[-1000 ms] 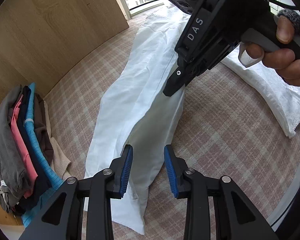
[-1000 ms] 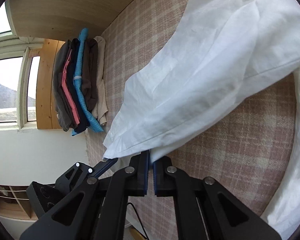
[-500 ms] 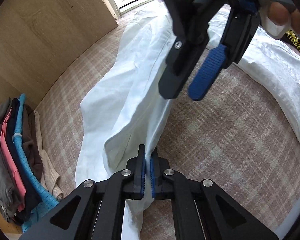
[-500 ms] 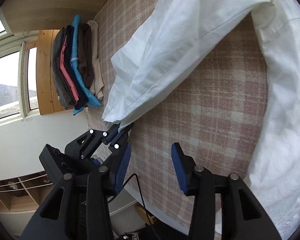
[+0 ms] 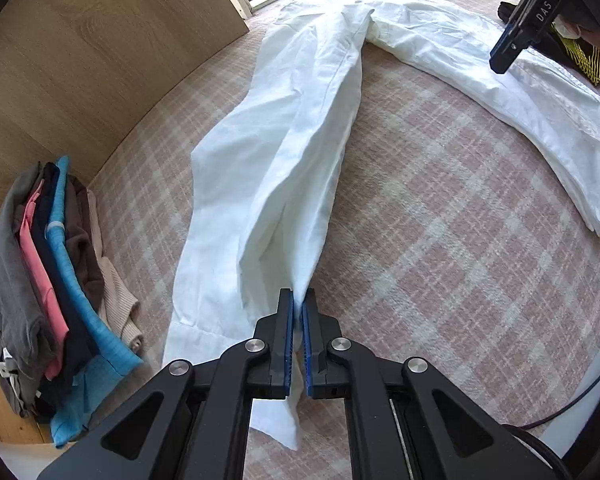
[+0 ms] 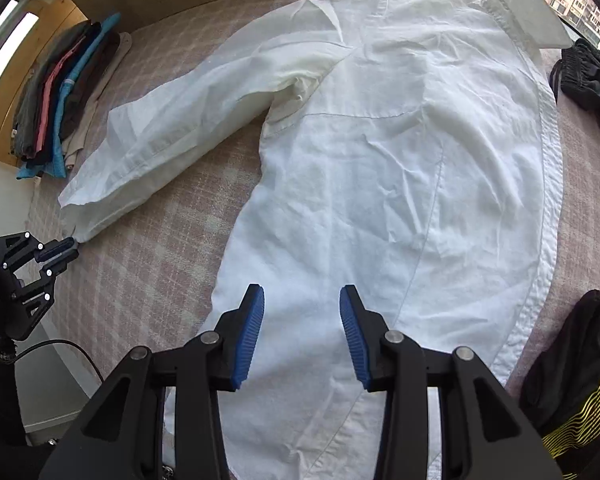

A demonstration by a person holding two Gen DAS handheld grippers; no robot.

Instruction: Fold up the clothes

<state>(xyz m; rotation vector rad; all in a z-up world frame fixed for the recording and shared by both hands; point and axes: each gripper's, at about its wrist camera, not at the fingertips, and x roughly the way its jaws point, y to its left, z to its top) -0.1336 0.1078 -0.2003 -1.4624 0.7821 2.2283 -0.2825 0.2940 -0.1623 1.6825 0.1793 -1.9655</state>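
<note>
I've got the white shirt [image 6: 400, 152] lying flat on the pink plaid bedcover [image 6: 148, 280], creased, collar [image 6: 524, 12] at the far end by the window. Its sleeve [image 5: 284, 160] stretches out long towards me, cuff end pinched and raised a little. Off to the side, the folded stack [image 5: 44, 272] sits against the wooden panel.

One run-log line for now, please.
left gripper: shut on white cotton shirt sleeve cuff | right gripper: open above hem

Shirt [image 6: 400, 152] spread flat on bed [image 6: 148, 280]; folded clothes stack [image 5: 48, 276] left of sleeve [image 5: 276, 184], against headboard [image 5: 100, 52].
</note>
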